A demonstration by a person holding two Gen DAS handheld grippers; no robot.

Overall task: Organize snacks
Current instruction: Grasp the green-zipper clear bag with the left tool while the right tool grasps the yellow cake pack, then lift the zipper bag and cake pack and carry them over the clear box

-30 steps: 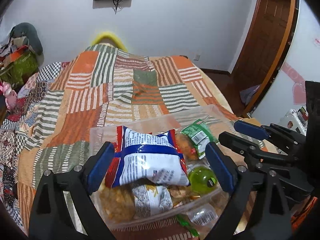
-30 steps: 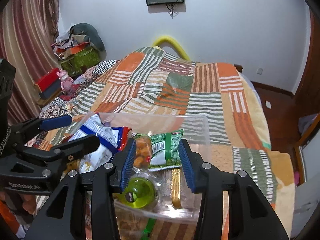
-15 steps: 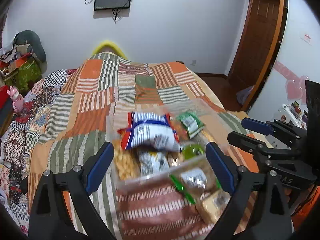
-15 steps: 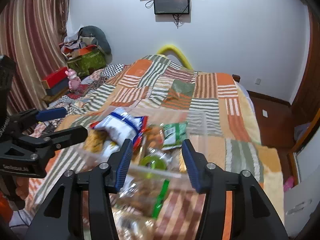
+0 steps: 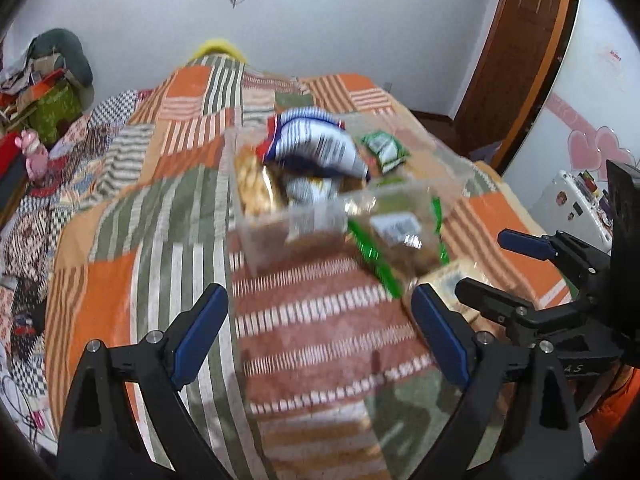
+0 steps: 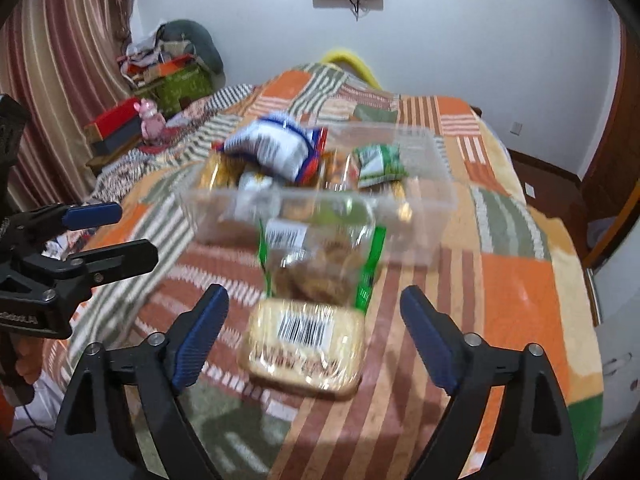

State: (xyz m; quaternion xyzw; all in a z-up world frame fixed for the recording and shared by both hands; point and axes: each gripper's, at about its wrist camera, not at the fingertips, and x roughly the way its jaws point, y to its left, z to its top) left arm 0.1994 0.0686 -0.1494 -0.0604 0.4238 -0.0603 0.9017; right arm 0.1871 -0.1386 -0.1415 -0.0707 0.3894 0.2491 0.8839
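Clear plastic bin (image 6: 420,216) is seen on the patchwork quilt (image 6: 516,280), blurred by motion; its contents are hard to read. A white-blue bag (image 6: 276,148) and a green packet (image 6: 378,164) are made out inside. Just in front of the bin, a green-edged cookie pack (image 6: 320,268) and a barcoded bread pack (image 6: 306,350) lie. Right gripper (image 6: 314,336) jaws have just been opening, spread, the bread pack lying between them untouched. Left gripper (image 5: 320,336) is spread, empty.

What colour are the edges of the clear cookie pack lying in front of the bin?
Green, on the cookie pack; clearest in the right wrist view.
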